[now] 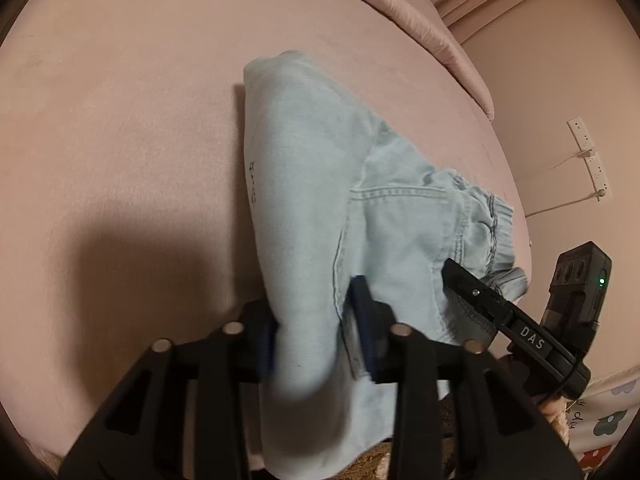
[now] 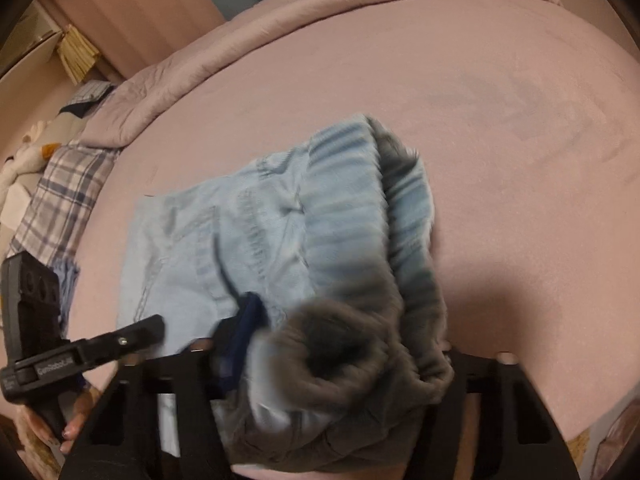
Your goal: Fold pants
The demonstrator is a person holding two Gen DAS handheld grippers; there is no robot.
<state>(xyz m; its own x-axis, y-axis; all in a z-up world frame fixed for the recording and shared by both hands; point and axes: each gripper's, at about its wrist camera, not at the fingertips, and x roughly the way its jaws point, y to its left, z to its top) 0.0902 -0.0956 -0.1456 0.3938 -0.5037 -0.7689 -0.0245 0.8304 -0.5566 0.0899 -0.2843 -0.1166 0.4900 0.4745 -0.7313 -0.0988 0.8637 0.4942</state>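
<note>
- Pants (image 1: 320, 184) on the bed (image 1: 120, 120), already doubled over (waistband end bunched).
- My left gripper (image 1: 316, 332) pinches a fold; my right gripper (image 2: 344, 356) pinches the waistband.
- Final fold and flattening remain, I judge.

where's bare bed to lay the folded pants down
Bare pink bed sheet lies left of the pants, up to the rolled comforter. In the right wrist view the sheet right of the pants is bare too. Crowded: near edge, where left gripper and right gripper clamp fabric.
</note>
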